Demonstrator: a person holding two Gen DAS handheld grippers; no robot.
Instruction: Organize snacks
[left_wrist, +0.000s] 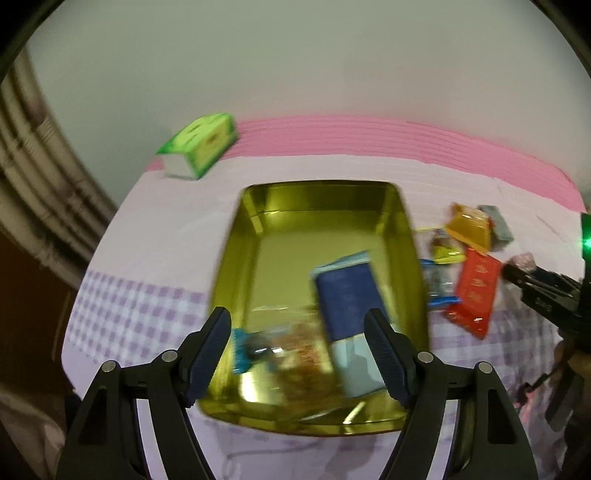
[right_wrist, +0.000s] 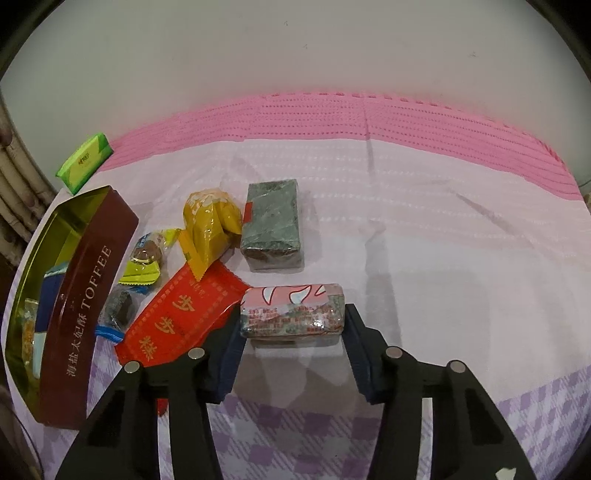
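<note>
Pink-wrapped snack bar (right_wrist: 293, 310) sits clamped crosswise in right tool (right_wrist: 293, 345).

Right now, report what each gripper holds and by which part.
The right gripper brackets the pink-wrapped snack block at its two short ends; a firm clamp cannot be told. The left gripper holds nothing, open above the gold tin.
</note>
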